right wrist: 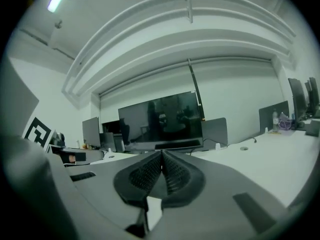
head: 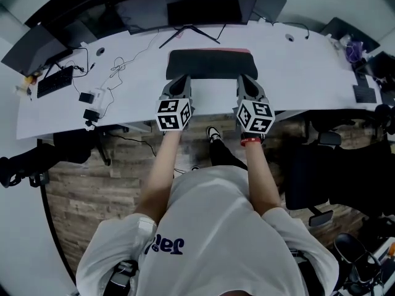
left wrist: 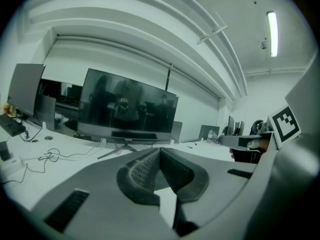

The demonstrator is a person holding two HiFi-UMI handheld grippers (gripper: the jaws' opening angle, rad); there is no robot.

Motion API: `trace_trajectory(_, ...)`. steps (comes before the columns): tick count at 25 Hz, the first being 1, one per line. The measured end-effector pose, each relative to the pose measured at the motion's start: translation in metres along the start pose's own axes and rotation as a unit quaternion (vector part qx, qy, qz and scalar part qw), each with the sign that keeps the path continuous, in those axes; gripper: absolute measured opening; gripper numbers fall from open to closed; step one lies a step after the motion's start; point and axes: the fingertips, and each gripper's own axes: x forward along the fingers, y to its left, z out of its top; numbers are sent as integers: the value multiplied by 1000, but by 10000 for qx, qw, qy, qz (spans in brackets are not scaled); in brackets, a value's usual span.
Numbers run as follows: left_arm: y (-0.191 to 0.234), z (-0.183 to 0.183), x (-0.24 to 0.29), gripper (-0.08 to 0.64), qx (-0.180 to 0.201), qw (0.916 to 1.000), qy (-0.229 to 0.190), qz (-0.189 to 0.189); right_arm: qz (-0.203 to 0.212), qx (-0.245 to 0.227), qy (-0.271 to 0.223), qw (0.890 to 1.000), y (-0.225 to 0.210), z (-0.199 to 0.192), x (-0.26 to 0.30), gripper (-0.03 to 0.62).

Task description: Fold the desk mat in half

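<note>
The dark desk mat point(head: 210, 63) lies flat on the white desk point(head: 296, 73) in front of the monitor, with a thin pink strip showing along its far edge. In the head view my left gripper point(head: 181, 79) and right gripper point(head: 245, 79) hover side by side over the mat's near edge, pointing away from me. Seen from the left gripper view, the left gripper point(left wrist: 160, 150) has its ribbed pads pressed together with nothing between them. The right gripper point(right wrist: 162, 153) is likewise shut and empty. The mat does not show in either gripper view.
A wide monitor point(head: 203, 8) on a splayed stand is behind the mat. A keyboard point(head: 54, 82), small adapters and loose cables point(head: 117, 63) lie on the desk's left part. A black office chair point(head: 333, 177) stands to my right on the wooden floor.
</note>
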Motion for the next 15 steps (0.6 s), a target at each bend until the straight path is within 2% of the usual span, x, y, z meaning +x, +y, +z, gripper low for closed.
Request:
trace_trajectory(6,-10,8,-11,20,181,9996,-201,-46,-64,-12,-172,9998,0,2,-18,11)
trace_trajectory(15,-15,2,-19,20,32,9997,-249,-54,-107,-74,-186,9997,1,0,-31,11)
